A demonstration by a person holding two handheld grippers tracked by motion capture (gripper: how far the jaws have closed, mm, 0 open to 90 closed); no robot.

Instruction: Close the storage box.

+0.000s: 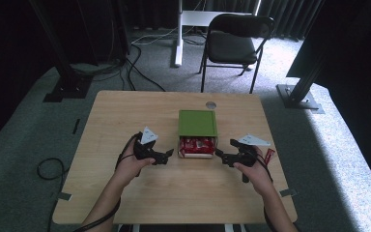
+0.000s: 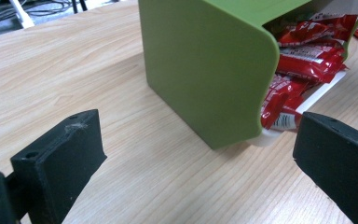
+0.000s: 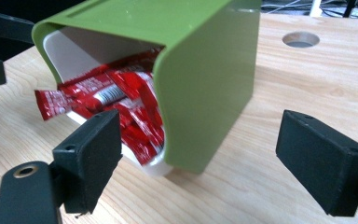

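Where the wooden bench (image 1: 125, 121) carries its load, a green box (image 1: 197, 123) lies near the middle, a little toward the far edge, with its open mouth turned to the person's side. Out of that mouth slides a white tray (image 1: 196, 155) packed with red candy wrappers (image 1: 196, 144), which spill slightly past the box's front. The left gripper (image 1: 163, 155) rests just beside the box's near left corner, held in the person's left hand (image 1: 133, 164), and its jaws stand wide apart with nothing between them; in the left gripper view the box's green side (image 2: 200, 65) and the wrappers (image 2: 307, 56) lie ahead between the two black jaws. The right gripper (image 1: 222, 155) sits just beside the near right corner of the box, held in the right hand (image 1: 256, 171), its jaws likewise spread and empty; the right gripper view looks at the box (image 3: 205, 79), the tray (image 3: 74, 51) and the wrappers (image 3: 107, 98) from that side. A round hole (image 1: 211, 105) is cut in the bench near its far edge, behind the box. One more red wrapper (image 1: 269, 155) lies on the bench near the right edge, close to the right gripper.
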